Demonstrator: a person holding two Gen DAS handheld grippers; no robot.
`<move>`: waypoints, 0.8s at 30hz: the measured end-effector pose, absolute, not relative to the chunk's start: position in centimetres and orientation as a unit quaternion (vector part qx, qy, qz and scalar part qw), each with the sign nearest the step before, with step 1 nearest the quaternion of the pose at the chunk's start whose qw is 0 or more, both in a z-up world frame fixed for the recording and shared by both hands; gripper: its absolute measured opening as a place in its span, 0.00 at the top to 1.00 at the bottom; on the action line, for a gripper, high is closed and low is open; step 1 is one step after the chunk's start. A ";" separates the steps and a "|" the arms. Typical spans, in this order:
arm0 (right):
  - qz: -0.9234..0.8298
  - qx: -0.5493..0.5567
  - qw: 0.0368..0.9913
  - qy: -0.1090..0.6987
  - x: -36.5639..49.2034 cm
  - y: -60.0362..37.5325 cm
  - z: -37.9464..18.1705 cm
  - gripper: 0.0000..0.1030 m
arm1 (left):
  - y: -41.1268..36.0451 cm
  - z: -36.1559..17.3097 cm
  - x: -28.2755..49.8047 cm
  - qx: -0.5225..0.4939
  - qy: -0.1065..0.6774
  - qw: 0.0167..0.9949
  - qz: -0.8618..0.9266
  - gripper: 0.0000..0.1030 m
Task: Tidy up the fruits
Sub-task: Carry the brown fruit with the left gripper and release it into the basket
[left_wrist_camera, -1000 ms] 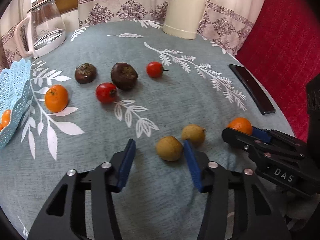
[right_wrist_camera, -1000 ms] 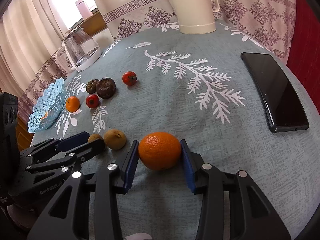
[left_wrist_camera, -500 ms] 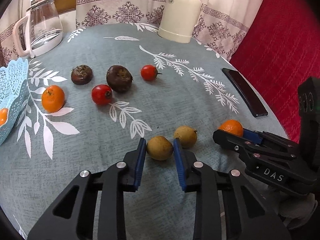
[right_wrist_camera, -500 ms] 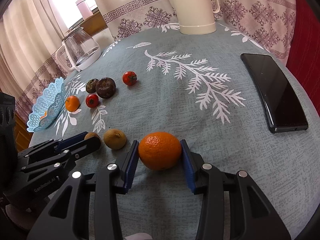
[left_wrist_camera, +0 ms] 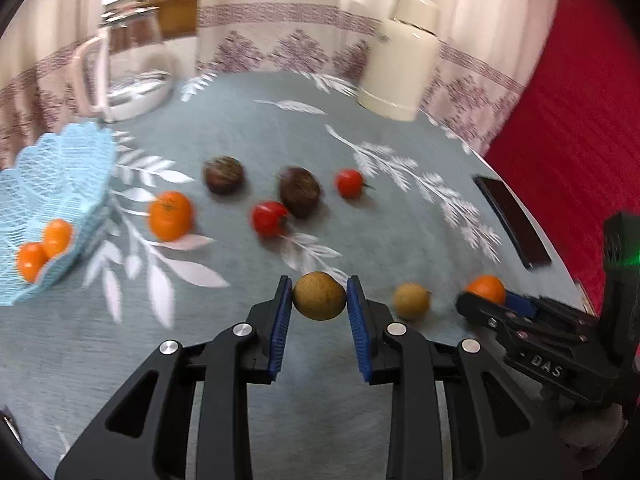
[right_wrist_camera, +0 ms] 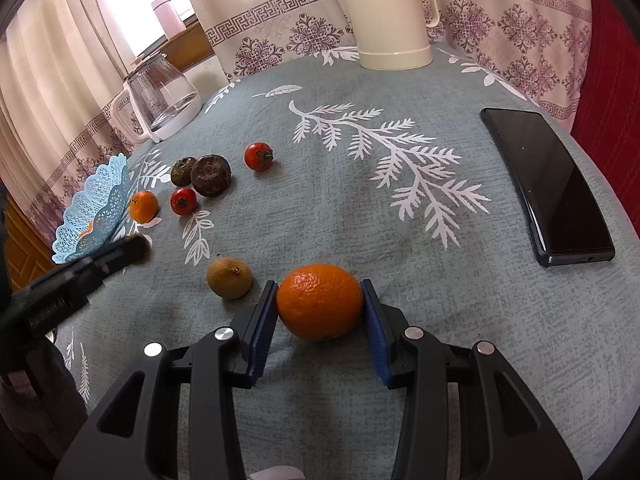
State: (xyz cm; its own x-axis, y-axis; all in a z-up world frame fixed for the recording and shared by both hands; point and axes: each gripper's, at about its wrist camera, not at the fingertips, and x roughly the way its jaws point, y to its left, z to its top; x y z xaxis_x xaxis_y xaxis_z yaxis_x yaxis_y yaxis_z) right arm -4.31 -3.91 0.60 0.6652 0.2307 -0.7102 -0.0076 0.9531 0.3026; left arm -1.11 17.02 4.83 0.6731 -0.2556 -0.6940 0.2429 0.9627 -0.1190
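My left gripper point(left_wrist_camera: 319, 298) is shut on a yellow-brown round fruit point(left_wrist_camera: 319, 296), lifted off the grey-green cloth; this view is blurred. A second yellow-brown fruit point(left_wrist_camera: 411, 301) point(right_wrist_camera: 229, 278) lies on the cloth. My right gripper point(right_wrist_camera: 320, 302) is shut on a large orange point(right_wrist_camera: 320, 301) that rests on the table, seen also in the left wrist view as the orange point(left_wrist_camera: 485, 289). Farther back lie a small orange point(left_wrist_camera: 170, 216) point(right_wrist_camera: 143, 206), two red tomatoes point(left_wrist_camera: 269, 218) point(left_wrist_camera: 349, 183) and two dark brown fruits point(left_wrist_camera: 223, 174) point(left_wrist_camera: 299, 192). The light blue basket point(left_wrist_camera: 60, 172) point(right_wrist_camera: 106, 204) at the left holds two small oranges point(left_wrist_camera: 42, 248).
A glass jug point(right_wrist_camera: 160, 98) stands at the back left and a cream kettle point(right_wrist_camera: 386, 14) at the back. A black phone point(right_wrist_camera: 548, 180) lies at the right near the table edge. Red upholstery point(left_wrist_camera: 568, 100) rises beyond that edge.
My left gripper closed on the yellow-brown fruit, lifted it off the cloth and swung left toward the basket. The right gripper stayed still, holding the orange.
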 end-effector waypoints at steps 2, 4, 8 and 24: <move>0.065 0.137 0.902 0.404 -4.3 -3.9 0.6 0.59 | 18.3 5.4 -0.9 -0.017 0.373 0.920 -0.118 0.72; 0.065 0.136 0.902 0.404 -4.3 -3.8 0.6 0.59 | 19.8 6.1 -0.7 -0.022 0.364 0.926 -0.096 0.72; 0.063 0.134 0.902 0.404 -4.3 -3.8 0.6 0.59 | 22.5 7.0 -0.4 -0.034 0.350 0.934 -0.057 0.72; 0.061 0.133 0.903 0.405 -4.3 -3.7 0.5 0.59 | 31.9 6.8 0.9 -0.076 0.340 0.934 0.079 0.72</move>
